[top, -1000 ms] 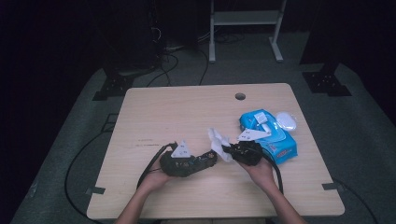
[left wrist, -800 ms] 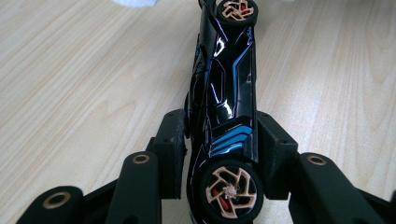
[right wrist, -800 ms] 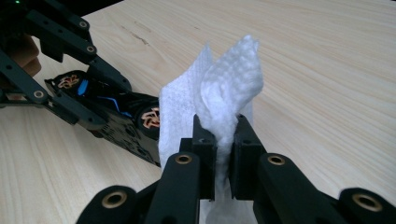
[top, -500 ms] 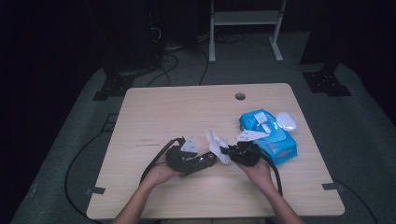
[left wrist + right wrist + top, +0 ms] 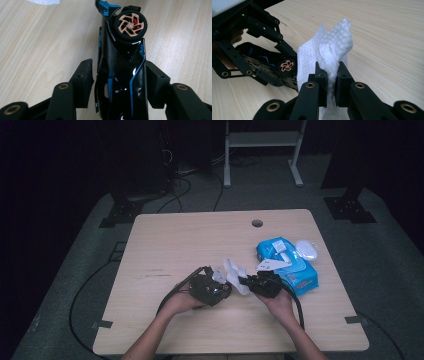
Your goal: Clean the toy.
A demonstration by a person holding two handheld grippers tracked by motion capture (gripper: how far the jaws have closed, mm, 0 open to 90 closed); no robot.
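Observation:
A black toy car [image 5: 125, 75] with blue trim and a copper-spoked wheel [image 5: 130, 25] lies between the jaws of my left gripper [image 5: 120, 77]. Those jaws have just been opening a little, and the pads still rest against the car's sides. My right gripper [image 5: 333, 75] is shut on a crumpled white wipe [image 5: 332, 47] that stands up from its pads. In the high view the left gripper [image 5: 220, 287] and the right gripper [image 5: 245, 281] nearly meet at the table's front middle, with the wipe [image 5: 232, 270] between them. The car [image 5: 269, 67] sits just left of the wipe.
A blue pack of wipes [image 5: 287, 265] lies right of the right hand, with a white oval object [image 5: 306, 250] beside it. The wooden table [image 5: 190, 245] has a cable hole [image 5: 257, 223] near its far edge. Cables trail from both grippers off the front.
My left hand has moved right with the car, closing in on the wipe and the right gripper. The right hand has kept still.

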